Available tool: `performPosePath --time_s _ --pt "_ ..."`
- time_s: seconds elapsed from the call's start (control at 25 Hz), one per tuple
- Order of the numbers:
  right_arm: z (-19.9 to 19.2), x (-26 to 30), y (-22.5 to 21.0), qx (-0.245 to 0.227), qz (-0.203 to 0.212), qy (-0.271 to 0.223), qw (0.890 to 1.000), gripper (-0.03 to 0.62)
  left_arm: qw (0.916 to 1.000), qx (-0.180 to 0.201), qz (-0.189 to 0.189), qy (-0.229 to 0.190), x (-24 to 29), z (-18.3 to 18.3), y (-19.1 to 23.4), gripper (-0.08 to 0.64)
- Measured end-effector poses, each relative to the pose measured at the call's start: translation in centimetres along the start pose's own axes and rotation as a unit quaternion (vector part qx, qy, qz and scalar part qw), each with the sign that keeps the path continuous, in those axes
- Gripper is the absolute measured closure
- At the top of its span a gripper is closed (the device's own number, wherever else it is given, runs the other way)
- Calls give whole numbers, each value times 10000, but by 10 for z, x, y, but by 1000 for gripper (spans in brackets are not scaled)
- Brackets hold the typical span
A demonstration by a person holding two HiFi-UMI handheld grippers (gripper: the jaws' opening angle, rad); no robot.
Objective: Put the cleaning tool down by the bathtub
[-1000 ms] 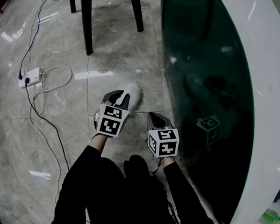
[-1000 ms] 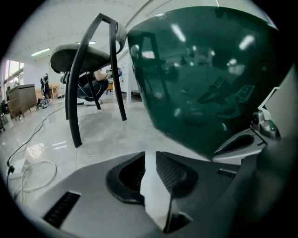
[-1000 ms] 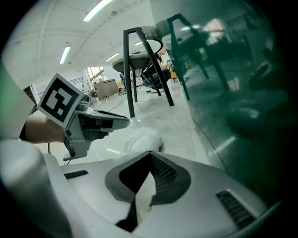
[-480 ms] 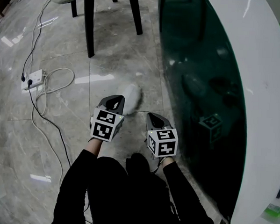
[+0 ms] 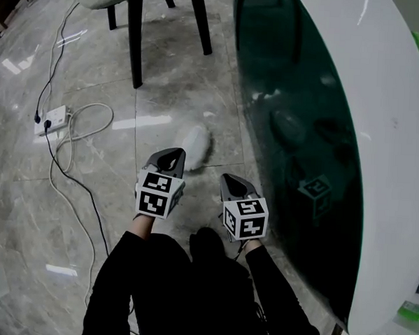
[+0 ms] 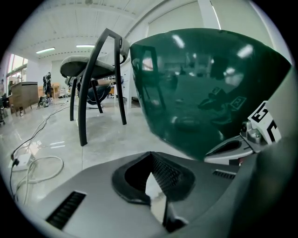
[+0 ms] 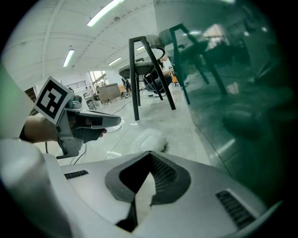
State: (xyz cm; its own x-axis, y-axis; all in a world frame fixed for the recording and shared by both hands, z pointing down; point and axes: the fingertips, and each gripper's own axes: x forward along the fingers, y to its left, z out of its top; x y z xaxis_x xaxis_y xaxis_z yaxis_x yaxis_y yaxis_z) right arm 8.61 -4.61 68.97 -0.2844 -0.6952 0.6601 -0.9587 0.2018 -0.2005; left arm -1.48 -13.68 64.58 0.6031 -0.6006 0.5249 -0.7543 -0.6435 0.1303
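Head view: cleaning tool [image 5: 195, 142], white & fluffy, lies on the floor [image 5: 89, 192] just beside the bathtub [image 5: 302, 133], off its dark green side; neither gripper holds it. L gripper [image 5: 172, 153] hangs on the tool's side away from the bathtub, tip close to it, jaws clenched, empty. R gripper [image 5: 230, 178] sits btwn L gripper & bathtub, jaws also pressed together, empty. Chair [image 5: 135, 33] & power strip [image 5: 50, 116] w/ cable are farther from the bathtub. Left gripper view: L gripper [image 6: 150, 155] jaws meet at the tip, nothing btwn them; bathtub [image 6: 200, 88] wall fills the frame ahead, R gripper [image 6: 228, 148] close beside it. Right gripper view: R gripper [image 7: 150, 154] clenched on nothing; cleaning tool [image 7: 149, 138] on the floor ahead, nr the bathtub [image 7: 233, 93] foot; L gripper [image 7: 107, 122] hangs clear of the tool, on the side away from the bathtub.
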Motion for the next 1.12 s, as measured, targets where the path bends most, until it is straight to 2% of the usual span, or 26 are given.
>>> performPosePath --time_s 0.32,1.12 --pt "3 -2 6 -115 -30 -43 9999 591 9999 -96 114 21 -8 -5 5 552" --pt "1 -1 13 -150 51 -9 9999 592 9999 -127 104 37 -5 -9 4 552"
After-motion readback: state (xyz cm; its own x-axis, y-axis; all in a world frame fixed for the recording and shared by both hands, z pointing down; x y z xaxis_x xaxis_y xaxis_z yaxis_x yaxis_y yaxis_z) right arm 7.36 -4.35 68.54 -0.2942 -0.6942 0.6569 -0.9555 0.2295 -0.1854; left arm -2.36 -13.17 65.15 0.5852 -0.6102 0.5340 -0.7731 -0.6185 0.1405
